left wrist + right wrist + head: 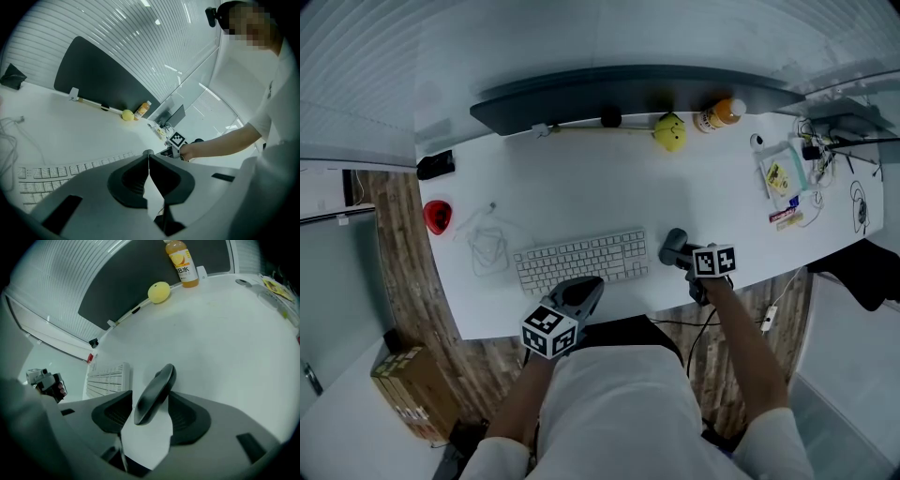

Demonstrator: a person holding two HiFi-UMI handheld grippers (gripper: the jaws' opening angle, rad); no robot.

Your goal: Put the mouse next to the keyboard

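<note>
On the white worktop (581, 178): pale keyboard (581, 261) near the front edge, dark mouse (673, 247) just right of it, tilted; white cable (487, 242) and red object (437, 216) at left; yellow ball (669, 131), orange bottle (719, 114) at the back.

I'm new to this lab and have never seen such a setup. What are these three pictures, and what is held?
A person holds a two-jaw gripper in each hand. The head view looks down from a camera on their head; the other two cameras ride on the grippers, looking along the jaws. On the white desk lie a keyboard, a yellow round object and an orange bottle. The left gripper is shut and empty. The right gripper is open, with the dark mouse between its jaws, right of the keyboard.
</note>
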